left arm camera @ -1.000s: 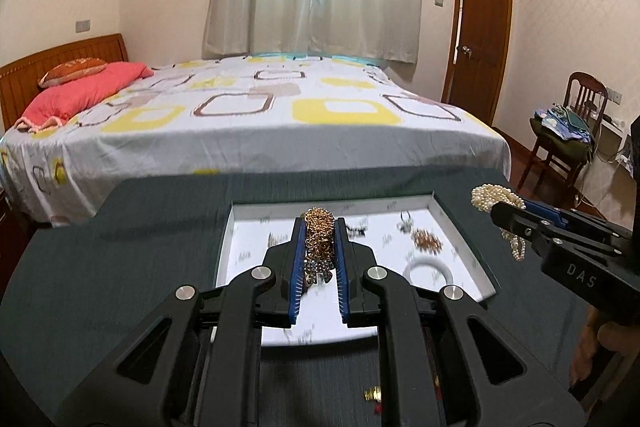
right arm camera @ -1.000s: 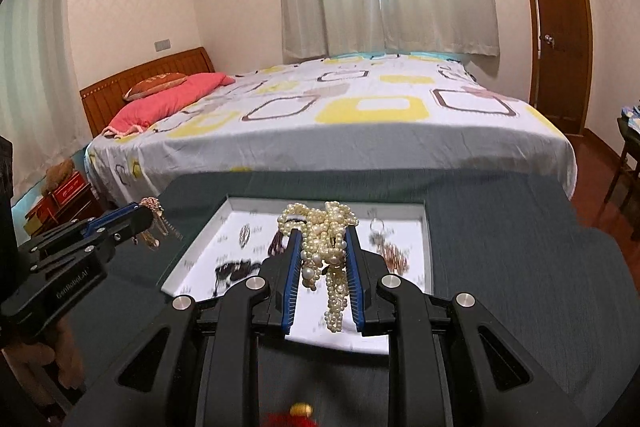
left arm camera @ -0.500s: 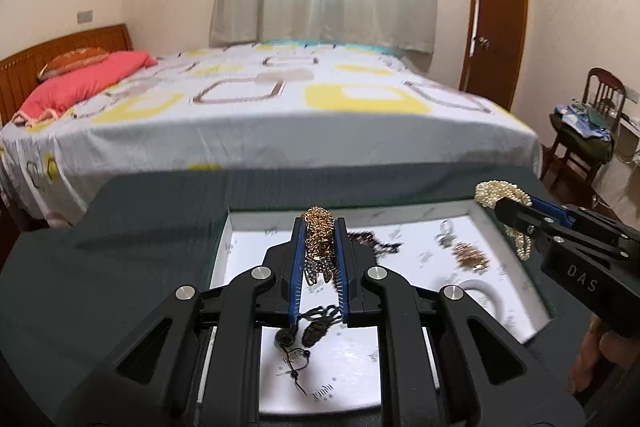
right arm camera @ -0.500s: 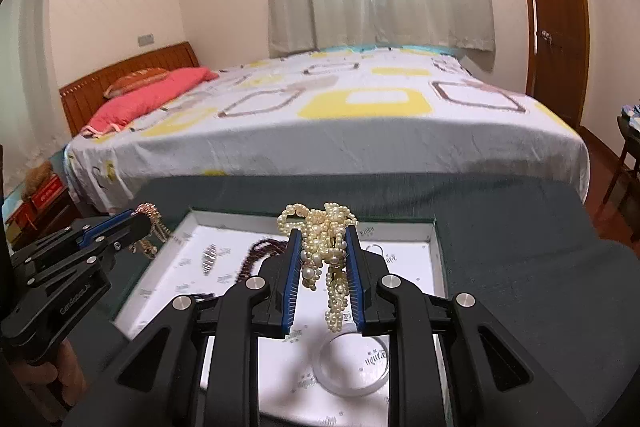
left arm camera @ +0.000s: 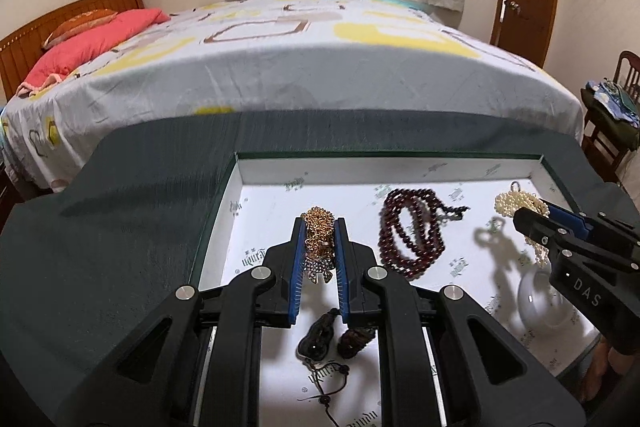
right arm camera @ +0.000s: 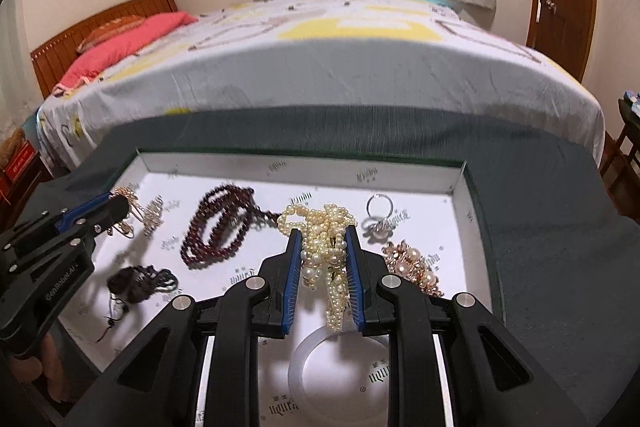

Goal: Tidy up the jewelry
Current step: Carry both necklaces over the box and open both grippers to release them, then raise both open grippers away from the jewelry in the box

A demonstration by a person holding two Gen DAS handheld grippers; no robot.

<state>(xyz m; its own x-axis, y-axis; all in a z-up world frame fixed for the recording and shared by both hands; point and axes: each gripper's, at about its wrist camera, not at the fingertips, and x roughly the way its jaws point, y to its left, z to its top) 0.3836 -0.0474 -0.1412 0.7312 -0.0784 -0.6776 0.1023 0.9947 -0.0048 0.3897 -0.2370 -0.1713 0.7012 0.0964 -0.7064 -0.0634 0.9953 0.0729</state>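
Both narrow: left gripper point(left arm camera: 319, 227) pinches gold chain point(left arm camera: 317, 235), right gripper point(right arm camera: 323, 239) pinches pearl strand point(right arm camera: 326, 247) over tray point(right arm camera: 256, 163).

Black tongs point(left arm camera: 319, 227), blue ribbed pads point(left arm camera: 297, 267), silver screws point(left arm camera: 185, 292).

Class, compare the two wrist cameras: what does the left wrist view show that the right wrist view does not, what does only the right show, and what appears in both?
Only the left wrist view: the chair with clothes beside the door, and a close look at the gold chain in the left claw.

Only the right wrist view: the silver ring and the rose-gold pearl piece in the tray.

Both: the dark red bead string, the pearl necklace in the right claw, the bed and the door.
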